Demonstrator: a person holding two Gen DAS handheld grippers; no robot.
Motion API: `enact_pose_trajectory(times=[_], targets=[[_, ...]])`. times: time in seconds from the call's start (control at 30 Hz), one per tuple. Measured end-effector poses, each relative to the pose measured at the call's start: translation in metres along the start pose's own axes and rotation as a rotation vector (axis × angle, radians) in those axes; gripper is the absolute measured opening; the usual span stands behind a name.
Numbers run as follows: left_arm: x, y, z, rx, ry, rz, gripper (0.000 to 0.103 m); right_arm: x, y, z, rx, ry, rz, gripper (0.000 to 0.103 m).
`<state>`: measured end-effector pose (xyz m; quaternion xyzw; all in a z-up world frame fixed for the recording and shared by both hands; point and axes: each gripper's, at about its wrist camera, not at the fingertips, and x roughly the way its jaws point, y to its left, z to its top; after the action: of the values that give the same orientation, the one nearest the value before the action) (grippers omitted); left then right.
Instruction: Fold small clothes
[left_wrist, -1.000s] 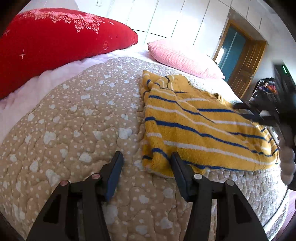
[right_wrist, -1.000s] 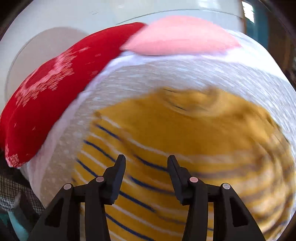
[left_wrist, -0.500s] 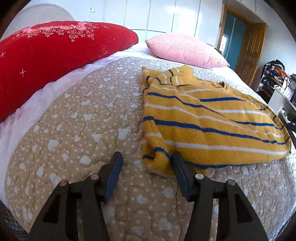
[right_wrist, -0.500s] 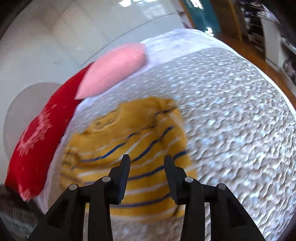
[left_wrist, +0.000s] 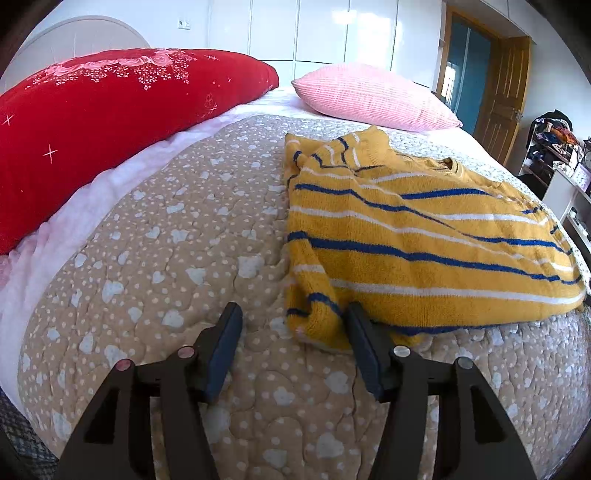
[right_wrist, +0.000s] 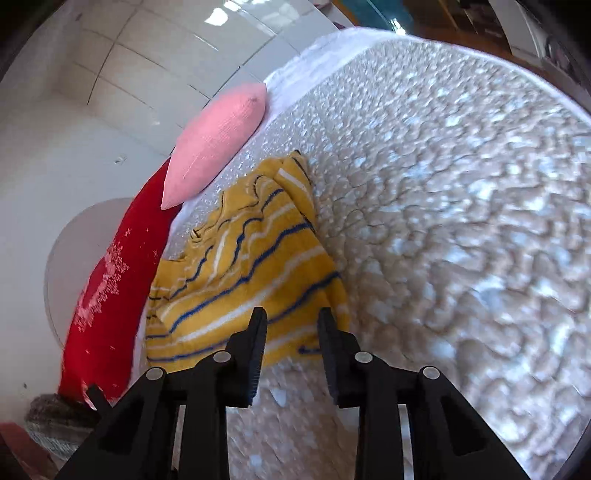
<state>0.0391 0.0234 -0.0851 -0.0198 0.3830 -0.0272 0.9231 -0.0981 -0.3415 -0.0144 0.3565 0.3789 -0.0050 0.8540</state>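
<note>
A yellow sweater with blue and white stripes (left_wrist: 417, 243) lies folded on the quilted bed, sleeves tucked in. My left gripper (left_wrist: 291, 321) is open just above the quilt, its jaws on either side of the sweater's near left corner, touching nothing. The sweater also shows in the right wrist view (right_wrist: 240, 280), which is tilted. My right gripper (right_wrist: 291, 325) is open and empty, held in the air above the sweater's near edge.
A beige quilt with white hearts (left_wrist: 155, 258) covers the bed. A red pillow (left_wrist: 92, 122) and a pink pillow (left_wrist: 373, 96) lie at the head. A wooden door (left_wrist: 502, 92) and cluttered shelves (left_wrist: 554, 144) stand at the right.
My right gripper has pulled back and away from the sweater, turning so its view tilts. It has left the left wrist view. My left gripper has barely moved.
</note>
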Motion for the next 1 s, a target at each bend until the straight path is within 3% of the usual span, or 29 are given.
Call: enact_pose_trajectory(times=[0.03,0.07,0.23,0.47,0.6,0.67,0.7,0.87,1.0], targets=[[0.0,0.0,0.0,0.001,-0.001,0.001,0.058,-0.006,-0.002,-0.006,-0.009,-0.012,-0.023,0.053],[0.0,0.0,0.0,0.003,-0.002,0.003,0.058,-0.01,-0.007,-0.013,-0.013,-0.025,-0.036,0.055],[0.0,-0.006,-0.001,0.027,-0.007,0.047,0.061,-0.016,-0.038,-0.021,0.039,-0.067,0.069,0.055],[0.003,-0.012,0.0,0.051,0.004,0.143,0.073,-0.025,-0.042,-0.033,-0.005,-0.13,0.109,0.06],[0.001,-0.011,0.008,0.043,0.072,0.159,0.072,-0.026,-0.047,-0.038,-0.028,-0.125,0.153,0.061],[-0.009,-0.012,0.018,-0.007,0.125,0.094,0.056,-0.027,-0.048,-0.038,-0.041,-0.111,0.167,0.061],[-0.019,-0.015,0.023,-0.021,0.132,0.036,0.054,-0.027,-0.049,-0.038,-0.048,-0.104,0.172,0.061],[-0.07,-0.076,0.054,0.149,0.052,-0.067,0.055,-0.026,-0.047,-0.031,-0.049,-0.066,0.164,0.062],[-0.077,-0.147,0.089,0.286,0.034,-0.183,0.066,-0.017,-0.035,-0.015,-0.041,-0.083,0.141,0.068]])
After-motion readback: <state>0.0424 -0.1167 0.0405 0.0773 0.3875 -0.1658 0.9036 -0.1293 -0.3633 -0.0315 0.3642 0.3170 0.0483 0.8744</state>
